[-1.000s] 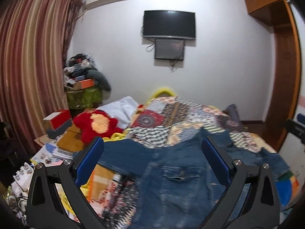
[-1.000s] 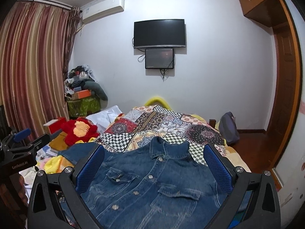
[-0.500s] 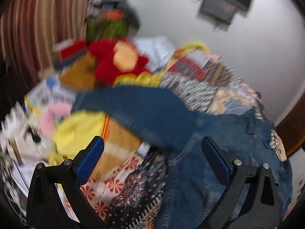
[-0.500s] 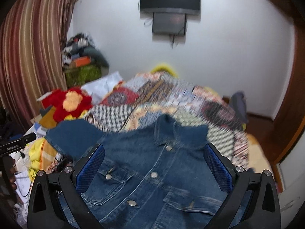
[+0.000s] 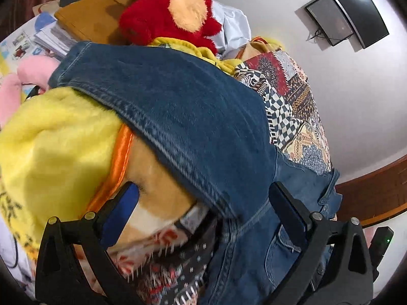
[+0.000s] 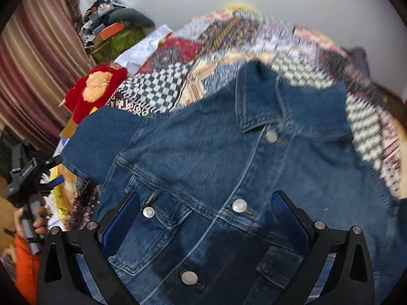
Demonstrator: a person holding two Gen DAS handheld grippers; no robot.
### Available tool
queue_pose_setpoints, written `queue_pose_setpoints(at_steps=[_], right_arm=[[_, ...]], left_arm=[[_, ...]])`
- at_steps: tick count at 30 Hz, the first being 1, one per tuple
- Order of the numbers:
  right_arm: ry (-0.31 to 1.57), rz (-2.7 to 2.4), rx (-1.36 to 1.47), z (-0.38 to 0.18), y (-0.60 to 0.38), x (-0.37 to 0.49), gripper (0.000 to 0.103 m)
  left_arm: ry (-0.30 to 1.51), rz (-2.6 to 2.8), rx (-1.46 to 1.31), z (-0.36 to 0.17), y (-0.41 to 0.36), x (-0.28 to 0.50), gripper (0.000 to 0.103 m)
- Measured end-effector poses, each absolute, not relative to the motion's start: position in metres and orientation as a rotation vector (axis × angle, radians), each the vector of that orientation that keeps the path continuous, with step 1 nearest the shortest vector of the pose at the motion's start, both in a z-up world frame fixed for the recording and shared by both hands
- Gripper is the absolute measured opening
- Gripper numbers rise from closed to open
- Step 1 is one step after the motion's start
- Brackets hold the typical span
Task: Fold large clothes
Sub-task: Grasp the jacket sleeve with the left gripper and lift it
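Observation:
A blue denim jacket lies front up and buttoned on the patchwork bedspread, collar at the far side. Its left sleeve stretches out over a yellow plush blanket. My left gripper is open and empty, low over the base of that sleeve near the armpit. My right gripper is open and empty, hovering over the jacket's chest between the two pockets. The left gripper also shows in the right wrist view at the left edge, beside the sleeve.
A red plush toy and a cardboard box lie beyond the sleeve, with books and pink plush at the left. Striped curtains and a pile of clutter stand at the far left. A wall television hangs beyond the bed.
Both grippers have dropped and tilted down toward the jacket. The left one swung left and closer over the sleeve and yellow blanket. The right one came closer over the chest.

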State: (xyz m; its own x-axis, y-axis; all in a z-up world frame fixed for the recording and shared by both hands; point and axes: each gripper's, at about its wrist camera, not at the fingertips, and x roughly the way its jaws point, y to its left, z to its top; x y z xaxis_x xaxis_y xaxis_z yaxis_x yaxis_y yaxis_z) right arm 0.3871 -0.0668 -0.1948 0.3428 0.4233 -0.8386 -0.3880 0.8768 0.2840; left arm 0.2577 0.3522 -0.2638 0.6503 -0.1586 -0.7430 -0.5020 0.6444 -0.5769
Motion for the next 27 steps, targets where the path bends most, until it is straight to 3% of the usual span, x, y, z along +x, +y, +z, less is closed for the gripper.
queue_pose_setpoints(at_steps=[6, 13, 22, 27], right_arm=[[1.124, 0.554, 0.034, -0.203, -0.063, 0.385, 0.101], [1.109, 0.568, 0.043, -0.197, -0.062, 0.382, 0.101], [1.111, 0.578, 0.076, -0.193, -0.067, 0.379, 0.101], [1.104, 0.569, 0.085, -0.187, -0.073, 0.377, 0.101]], left_arm=[[0.805, 0.243, -0.915, -0.268, 0.37, 0.262, 0.096], [0.802, 0.296, -0.923, -0.259, 0.376, 0.255, 0.066], [0.809, 0.341, -0.893, -0.261, 0.383, 0.269, 0.061], [0.821, 0.429, -0.681, -0.246, 0.367, 0.284, 0.036]])
